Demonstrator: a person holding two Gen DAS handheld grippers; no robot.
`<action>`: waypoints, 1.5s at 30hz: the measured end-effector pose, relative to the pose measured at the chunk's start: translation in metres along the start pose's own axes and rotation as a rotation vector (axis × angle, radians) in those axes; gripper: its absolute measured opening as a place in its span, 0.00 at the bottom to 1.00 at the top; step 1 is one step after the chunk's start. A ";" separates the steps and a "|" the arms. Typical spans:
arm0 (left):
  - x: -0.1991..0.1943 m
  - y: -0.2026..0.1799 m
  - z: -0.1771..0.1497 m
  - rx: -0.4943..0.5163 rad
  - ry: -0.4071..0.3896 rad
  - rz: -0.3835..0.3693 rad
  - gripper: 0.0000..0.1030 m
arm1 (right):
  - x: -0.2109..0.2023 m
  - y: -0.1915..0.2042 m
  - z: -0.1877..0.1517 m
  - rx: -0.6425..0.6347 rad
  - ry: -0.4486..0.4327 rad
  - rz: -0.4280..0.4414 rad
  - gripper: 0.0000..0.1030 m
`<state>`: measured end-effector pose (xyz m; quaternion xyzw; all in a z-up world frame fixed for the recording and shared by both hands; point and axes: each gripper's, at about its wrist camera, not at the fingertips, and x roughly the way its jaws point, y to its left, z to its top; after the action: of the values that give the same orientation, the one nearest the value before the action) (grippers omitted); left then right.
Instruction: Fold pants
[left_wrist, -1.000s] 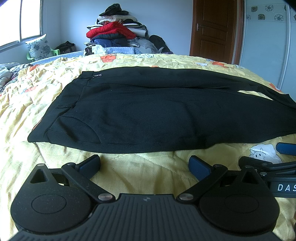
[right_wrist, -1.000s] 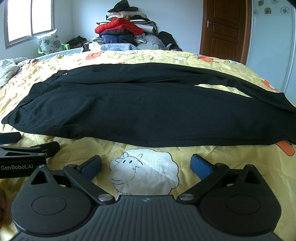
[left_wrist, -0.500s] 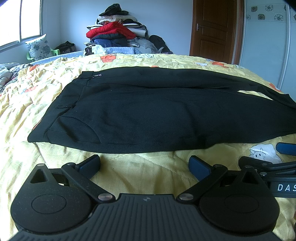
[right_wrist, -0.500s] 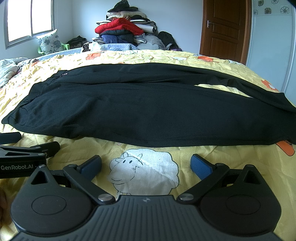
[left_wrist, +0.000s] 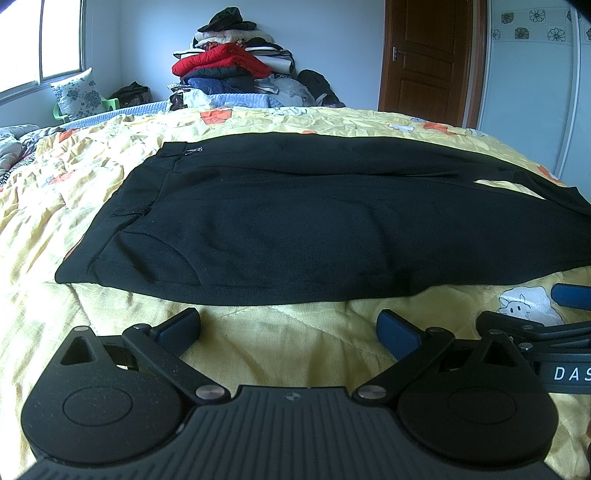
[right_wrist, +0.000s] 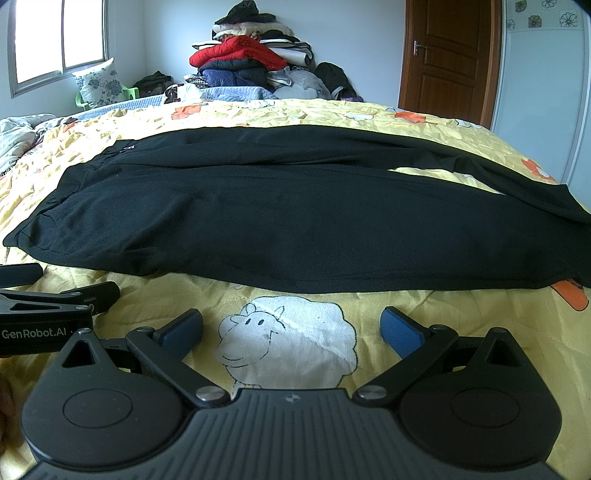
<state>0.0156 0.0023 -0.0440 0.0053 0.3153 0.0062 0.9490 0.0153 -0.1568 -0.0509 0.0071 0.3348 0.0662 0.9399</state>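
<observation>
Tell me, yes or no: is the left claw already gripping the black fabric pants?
No, the left claw is open over bare yellow quilt, short of the black fabric pants.

A home bedroom: quilted bed (left_wrist: 110, 177), piled clothes (right_wrist: 243, 55), wooden door (left_wrist: 428, 55)

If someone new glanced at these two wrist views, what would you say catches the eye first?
The black pants dominate, spread flat across the yellow quilt, waistband to the left. Next comes the heap of clothes against the far wall, topped by a red jacket. In front, the left gripper and the right gripper are both open and short of the pants, the right one over a printed cartoon sheep.
</observation>
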 end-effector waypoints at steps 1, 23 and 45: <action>0.000 0.000 0.000 0.000 0.000 0.000 1.00 | 0.000 0.000 0.000 0.000 0.000 0.000 1.00; -0.002 0.002 -0.001 -0.002 -0.004 -0.028 0.99 | -0.009 -0.018 0.024 -0.007 -0.034 0.224 1.00; -0.012 0.039 0.037 -0.059 -0.108 0.032 0.98 | 0.213 0.008 0.245 -0.409 -0.003 0.355 1.00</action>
<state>0.0274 0.0412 -0.0063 -0.0175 0.2631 0.0305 0.9641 0.3319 -0.1136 0.0059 -0.1242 0.3064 0.2963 0.8960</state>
